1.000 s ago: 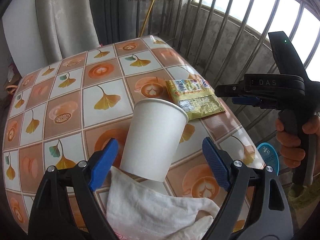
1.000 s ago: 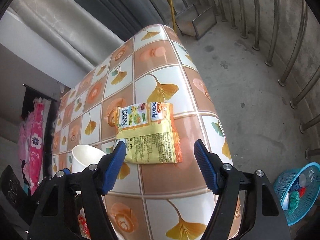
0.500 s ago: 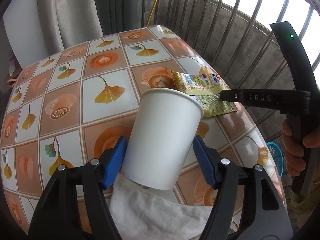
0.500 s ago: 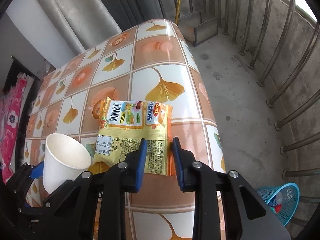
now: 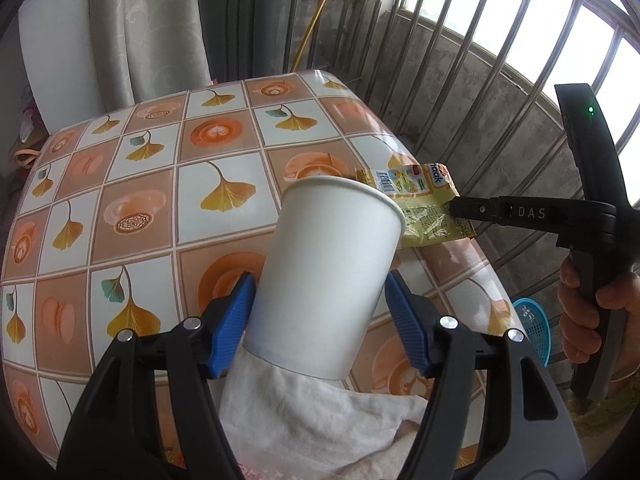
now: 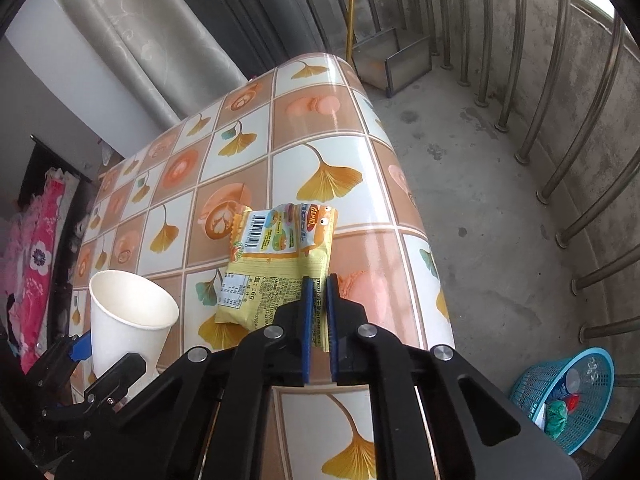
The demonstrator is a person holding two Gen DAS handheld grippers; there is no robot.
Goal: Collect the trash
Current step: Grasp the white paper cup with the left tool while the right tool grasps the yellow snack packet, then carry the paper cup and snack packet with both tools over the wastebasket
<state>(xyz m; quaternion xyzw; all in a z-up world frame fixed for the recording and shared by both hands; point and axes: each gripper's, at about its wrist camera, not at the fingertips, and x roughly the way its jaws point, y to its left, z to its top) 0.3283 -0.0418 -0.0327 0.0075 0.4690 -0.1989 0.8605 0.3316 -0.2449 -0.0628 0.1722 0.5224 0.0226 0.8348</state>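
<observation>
Gripping trash with both tongs above the patterned tabletop (image 5: 120,208).

Left wrist view: the left tongs (image 5: 320,320) clamp a white paper cup (image 5: 328,276) by its lower body, tilted, over a white cloth (image 5: 312,408); the right tongs (image 5: 454,207), held by a hand (image 5: 588,312), pinch the yellow snack wrapper (image 5: 420,200) behind the cup. Right wrist view: the right tongs (image 6: 316,304) are closed on the wrapper's (image 6: 280,256) near edge; a blue basket (image 6: 572,396) with trash sits on the floor.

Paper cup (image 5: 328,276) hid the near-left part of the snack wrapper (image 5: 424,216); white cloth (image 5: 320,412) ran off the bottom edge; contents of the blue basket (image 6: 568,396) were too small to identify.
</observation>
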